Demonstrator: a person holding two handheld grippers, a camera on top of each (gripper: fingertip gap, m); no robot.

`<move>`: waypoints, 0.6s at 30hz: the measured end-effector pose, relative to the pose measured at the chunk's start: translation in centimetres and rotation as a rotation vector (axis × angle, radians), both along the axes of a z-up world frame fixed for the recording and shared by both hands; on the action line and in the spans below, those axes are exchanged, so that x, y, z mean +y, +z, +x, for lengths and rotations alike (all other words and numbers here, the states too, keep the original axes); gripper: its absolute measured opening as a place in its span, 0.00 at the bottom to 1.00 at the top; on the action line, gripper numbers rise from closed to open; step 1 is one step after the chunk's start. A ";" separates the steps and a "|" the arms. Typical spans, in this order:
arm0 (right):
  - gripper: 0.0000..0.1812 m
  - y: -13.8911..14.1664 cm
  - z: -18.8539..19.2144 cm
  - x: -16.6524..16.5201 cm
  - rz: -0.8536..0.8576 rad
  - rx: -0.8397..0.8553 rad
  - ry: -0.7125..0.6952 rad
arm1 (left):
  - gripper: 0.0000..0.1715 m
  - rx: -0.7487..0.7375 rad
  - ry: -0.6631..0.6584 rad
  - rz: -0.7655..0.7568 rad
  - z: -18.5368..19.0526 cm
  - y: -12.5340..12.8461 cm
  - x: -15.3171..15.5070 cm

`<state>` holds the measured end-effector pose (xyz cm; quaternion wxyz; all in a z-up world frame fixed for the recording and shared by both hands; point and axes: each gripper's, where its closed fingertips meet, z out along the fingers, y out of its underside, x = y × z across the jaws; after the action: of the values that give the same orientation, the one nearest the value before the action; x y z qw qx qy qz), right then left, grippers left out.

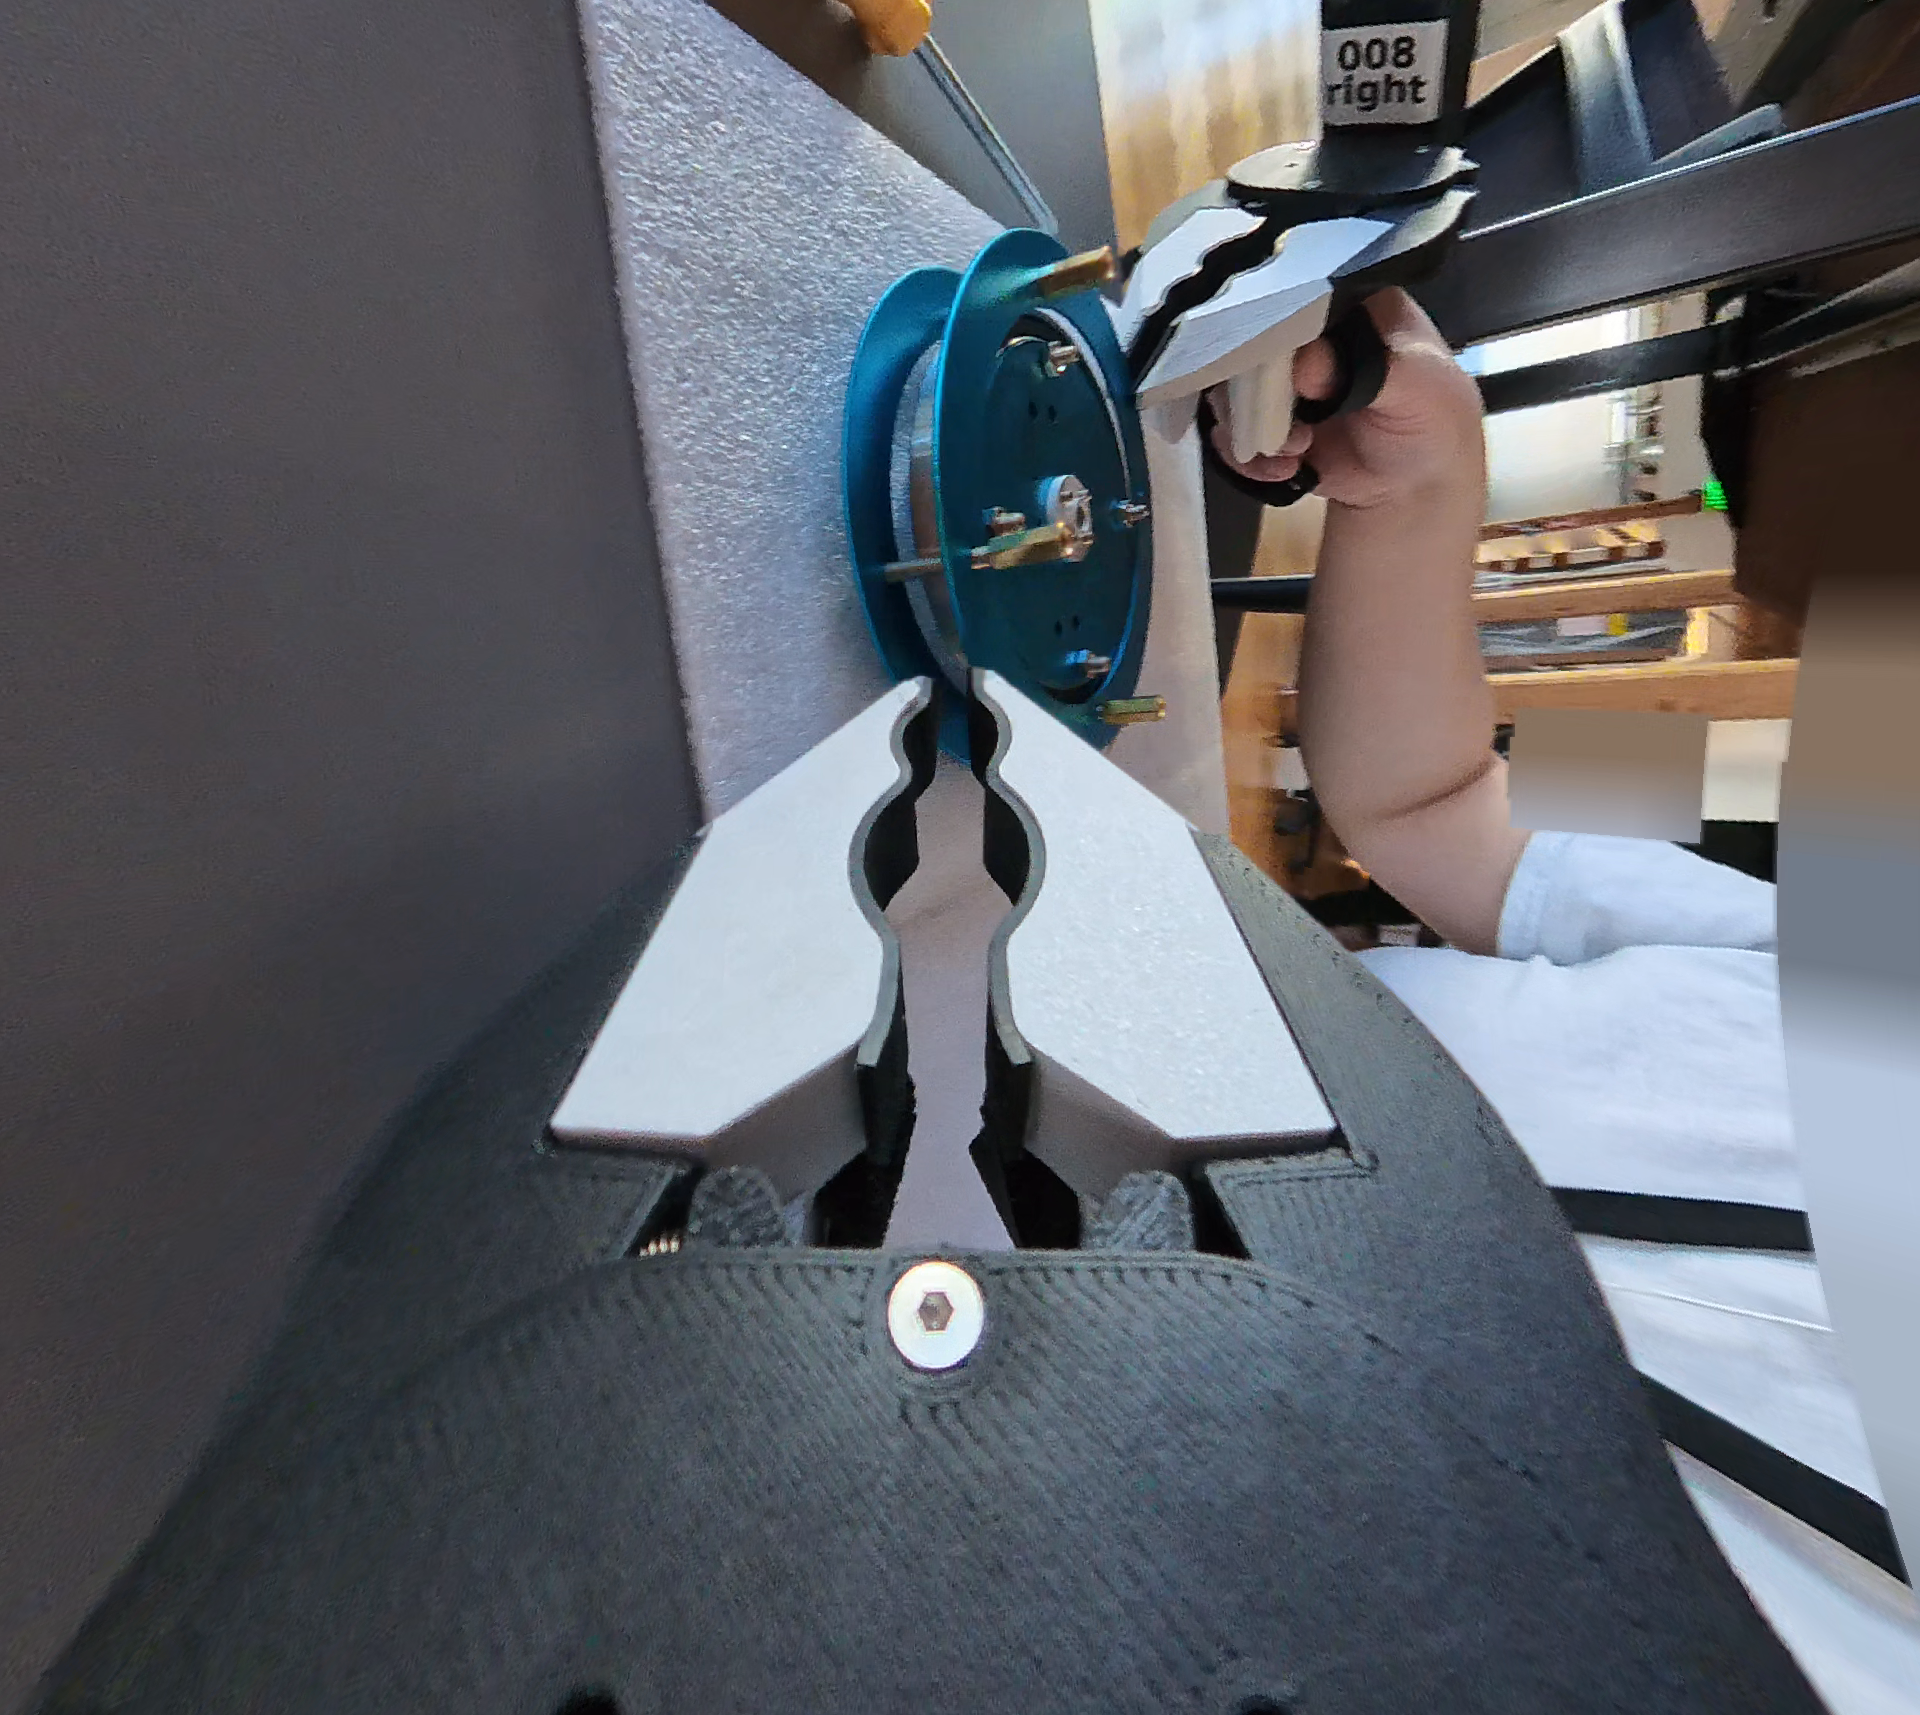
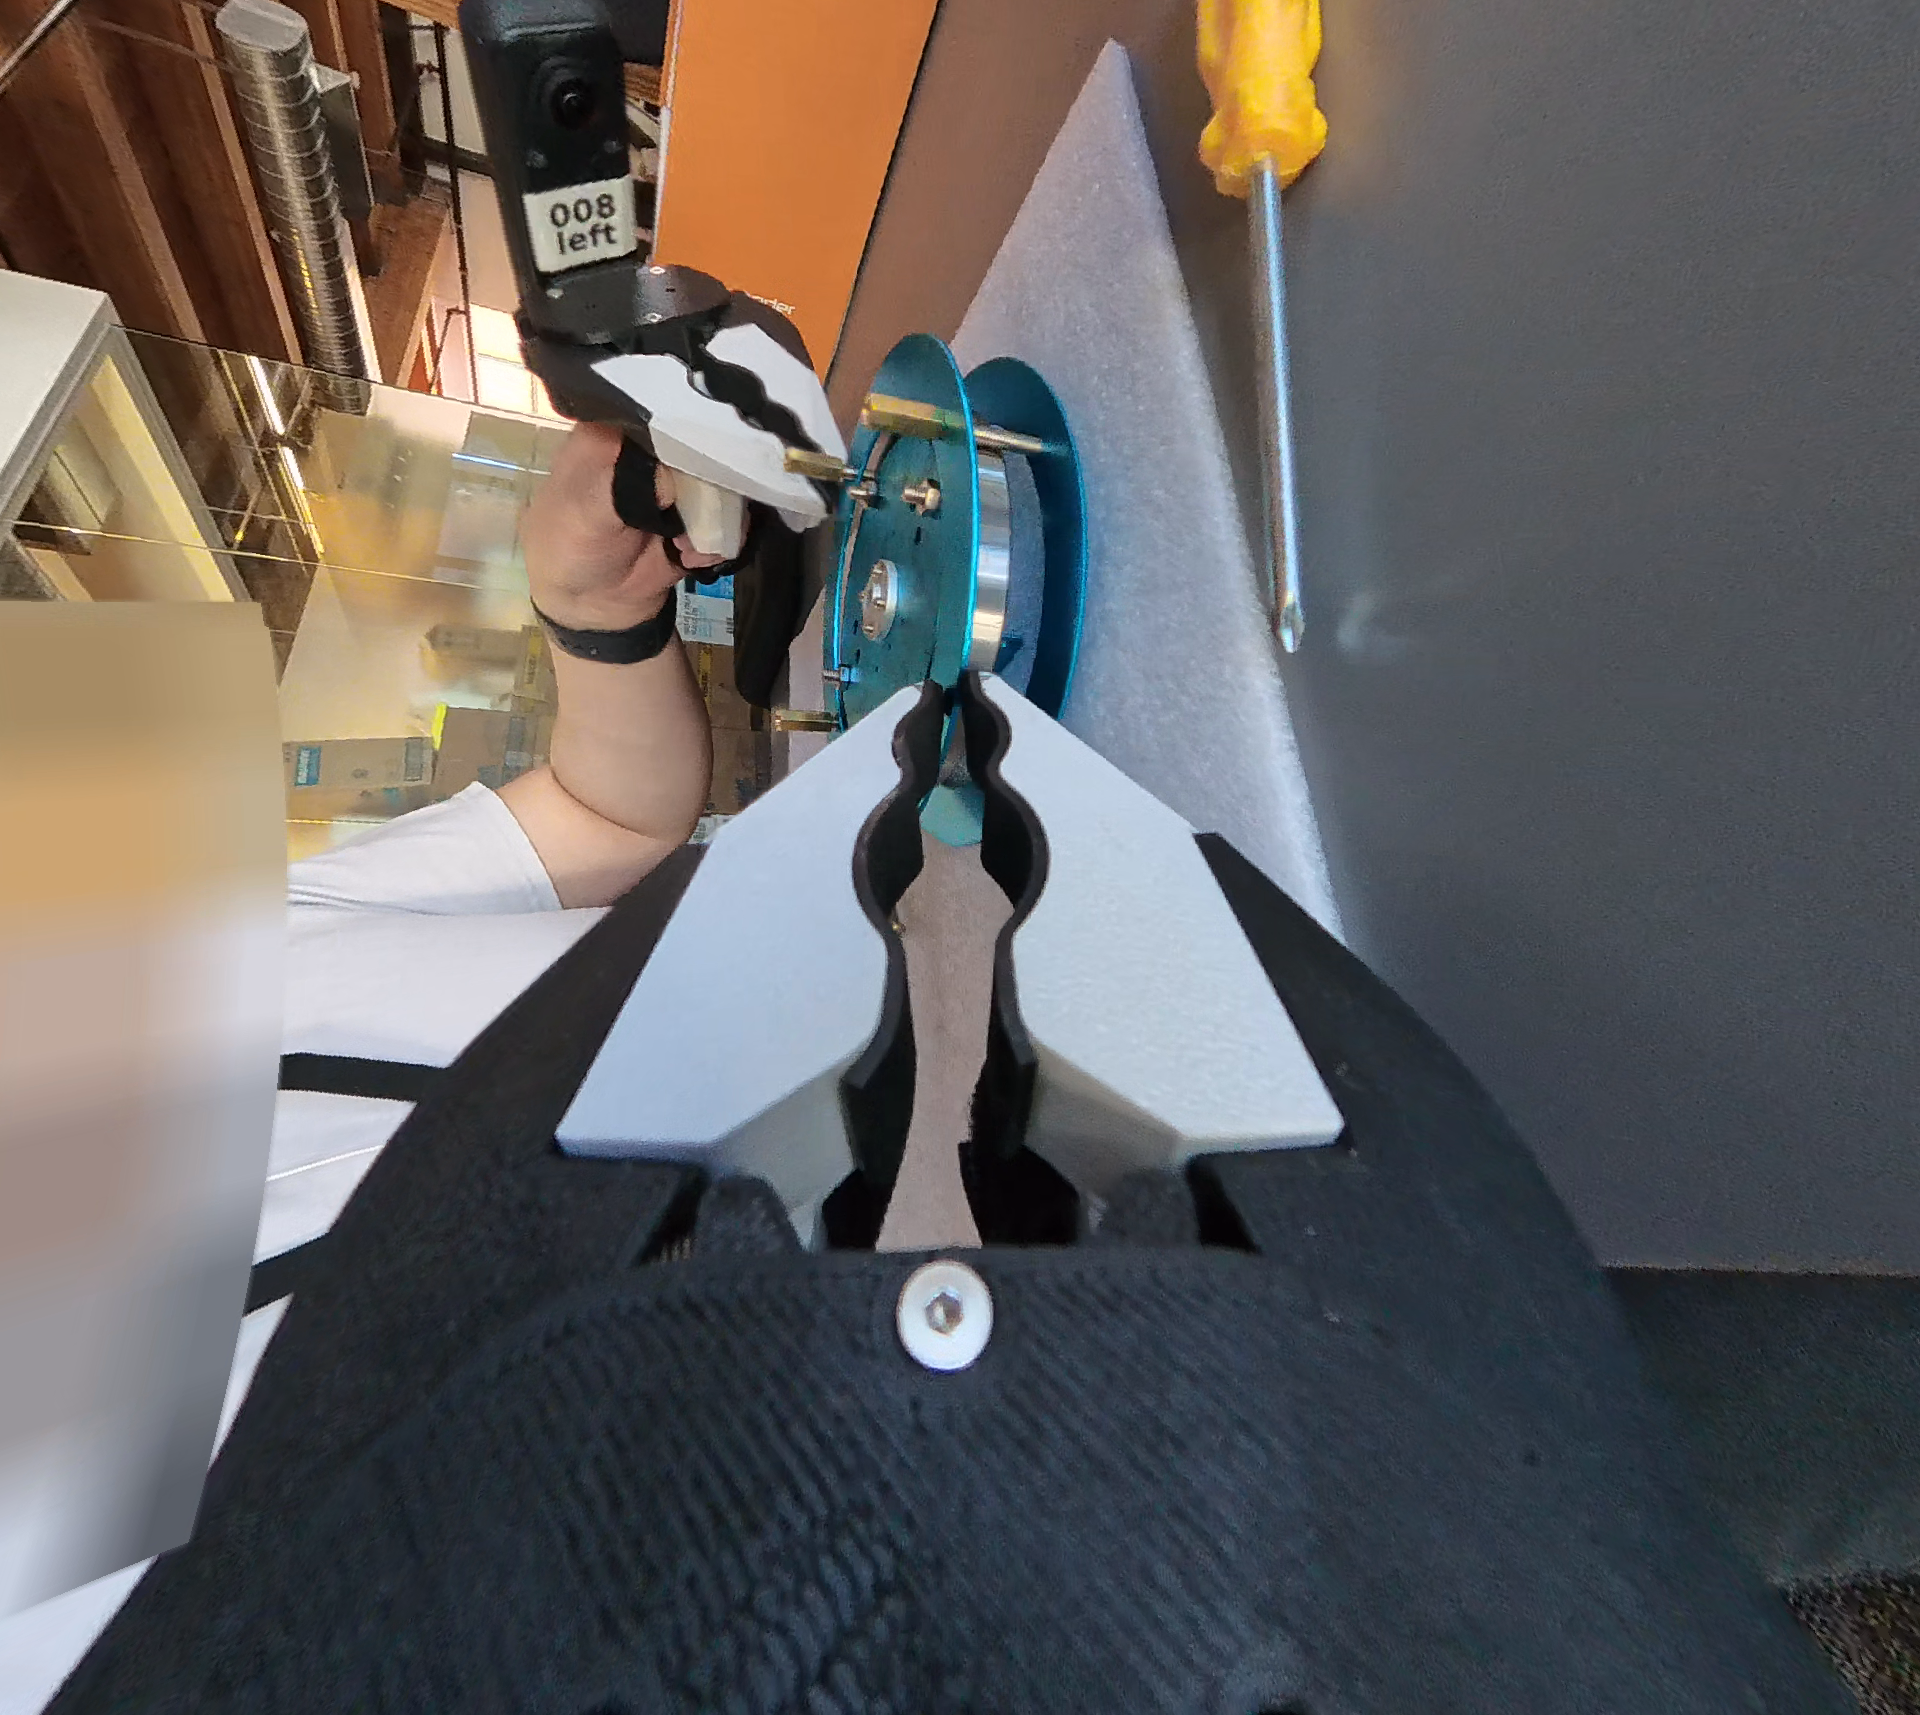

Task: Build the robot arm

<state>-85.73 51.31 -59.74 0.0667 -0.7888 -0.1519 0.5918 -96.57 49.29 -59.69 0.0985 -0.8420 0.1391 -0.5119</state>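
Disc assembly (image 1: pixel 1023 502) | rim pinched by left hand-held gripper (image 1: pixel 951 699) | right hand-held gripper (image 2: pixel 956 697) likewise

Both grippers' fingers (image 1: pixel 1060 792) pinch the upper blue disc (image 1: pixel 1039 502) of an assembly on white foam (image 1: pixel 748 335).

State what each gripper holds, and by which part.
Both grip the blue disc assembly by the outer plate's thin rim: left gripper at one edge, right gripper at the opposite edge.
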 end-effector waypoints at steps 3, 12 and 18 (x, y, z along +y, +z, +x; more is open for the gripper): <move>0.02 -0.2 0.1 0.0 0.020 -0.029 0.012 | 0.01 0.050 -0.010 0.034 -0.2 -0.3 -0.1; 0.07 6.0 1.3 -5.1 1.032 -0.070 0.117 | 0.02 0.147 0.086 0.368 -3.3 3.0 -1.6; 0.12 0.9 -2.1 -9.3 1.088 -0.256 0.450 | 0.08 0.161 0.085 0.693 -3.1 7.8 -4.0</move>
<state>-87.80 42.00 -58.88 0.3152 -0.6548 -0.6031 0.3288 -99.66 45.33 -51.86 0.3881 -0.8013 0.2764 -0.3617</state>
